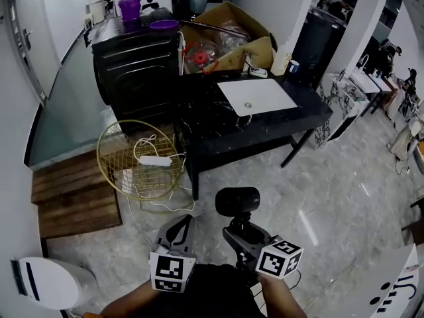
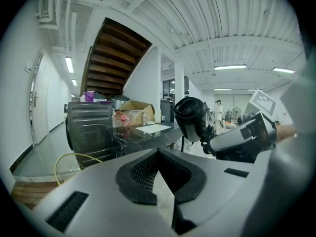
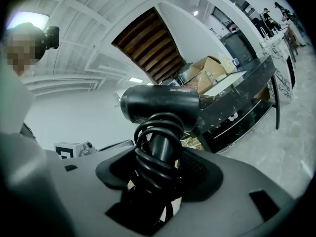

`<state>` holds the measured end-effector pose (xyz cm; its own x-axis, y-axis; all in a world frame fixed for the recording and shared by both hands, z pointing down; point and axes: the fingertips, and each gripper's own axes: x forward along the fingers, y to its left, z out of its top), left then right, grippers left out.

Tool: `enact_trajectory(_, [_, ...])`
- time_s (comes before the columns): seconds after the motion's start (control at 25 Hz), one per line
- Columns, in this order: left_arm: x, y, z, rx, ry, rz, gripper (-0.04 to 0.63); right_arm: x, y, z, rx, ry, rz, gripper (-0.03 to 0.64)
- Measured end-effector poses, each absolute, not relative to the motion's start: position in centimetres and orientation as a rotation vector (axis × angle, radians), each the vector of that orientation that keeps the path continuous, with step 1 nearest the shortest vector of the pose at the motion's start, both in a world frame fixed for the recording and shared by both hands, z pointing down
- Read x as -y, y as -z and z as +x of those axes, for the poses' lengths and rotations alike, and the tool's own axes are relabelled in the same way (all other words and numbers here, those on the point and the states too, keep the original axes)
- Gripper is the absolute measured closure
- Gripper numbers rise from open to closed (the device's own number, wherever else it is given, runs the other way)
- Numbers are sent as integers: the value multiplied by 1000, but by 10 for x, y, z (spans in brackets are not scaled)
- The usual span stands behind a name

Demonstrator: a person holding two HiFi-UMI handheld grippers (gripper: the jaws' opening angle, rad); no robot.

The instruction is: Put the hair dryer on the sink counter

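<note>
Hair dryer stands handle-down in the right gripper, with its barrel lying crosswise on top. The barrel's long axis runs left to right across the person, and one round end faces the left gripper. In the right gripper view the hair dryer is black with a smooth, slightly shiny barrel that carries faint lettering. Its black cord is wound in thick coils around the handle. The right gripper's fingers are clamped on that wrapped handle.

In the left gripper view the fingers are together at the tips with nothing between them. The dryer's round end shows just ahead to the right.

The dryer is held in the air over the pale floor, close to the person and short of the black counter, whose white sink basin lies flat in its top.

At the counter's far end an open cardboard box holds a red item and crumpled clear plastic. On the floor beside the counter a gold wire basket holds a white power strip with its cable. A black cabinet behind it carries a purple cup.
</note>
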<state>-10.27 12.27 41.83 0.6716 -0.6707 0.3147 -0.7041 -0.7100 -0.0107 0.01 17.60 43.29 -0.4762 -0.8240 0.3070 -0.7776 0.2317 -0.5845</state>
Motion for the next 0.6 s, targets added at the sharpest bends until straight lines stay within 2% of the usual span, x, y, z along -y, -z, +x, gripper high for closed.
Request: enact_trajectory(0.6, [-62, -422, -150, 1291, -401, 2682, 588, -107, -442, -21, -2439, 1119, -1534, 345])
